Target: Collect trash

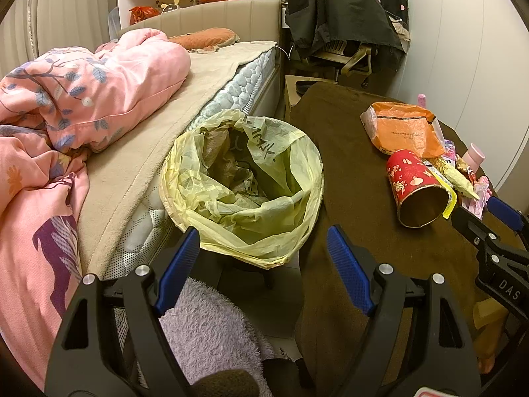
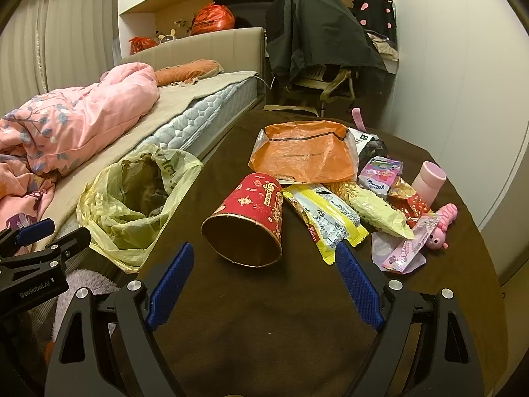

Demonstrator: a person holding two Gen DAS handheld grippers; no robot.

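A bin lined with a yellow bag (image 1: 244, 185) stands between the bed and the table; it also shows in the right wrist view (image 2: 132, 198). A red paper cup (image 2: 246, 220) lies on its side on the brown table, also seen in the left wrist view (image 1: 418, 187). Behind it lie an orange plastic bag (image 2: 304, 154), a yellow wrapper (image 2: 325, 223), a pale green packet (image 2: 380, 213) and pink wrappers (image 2: 408, 248). My left gripper (image 1: 263, 241) is open and empty just before the bin. My right gripper (image 2: 264, 254) is open and empty, just in front of the cup.
The brown table (image 2: 264, 314) has bare cloth near me. A pink cup (image 2: 429, 182) and a pink toy (image 2: 443, 228) sit at its right. The bed with a pink quilt (image 1: 82, 99) lies left. A chair draped in a dark jacket (image 2: 317, 33) stands behind.
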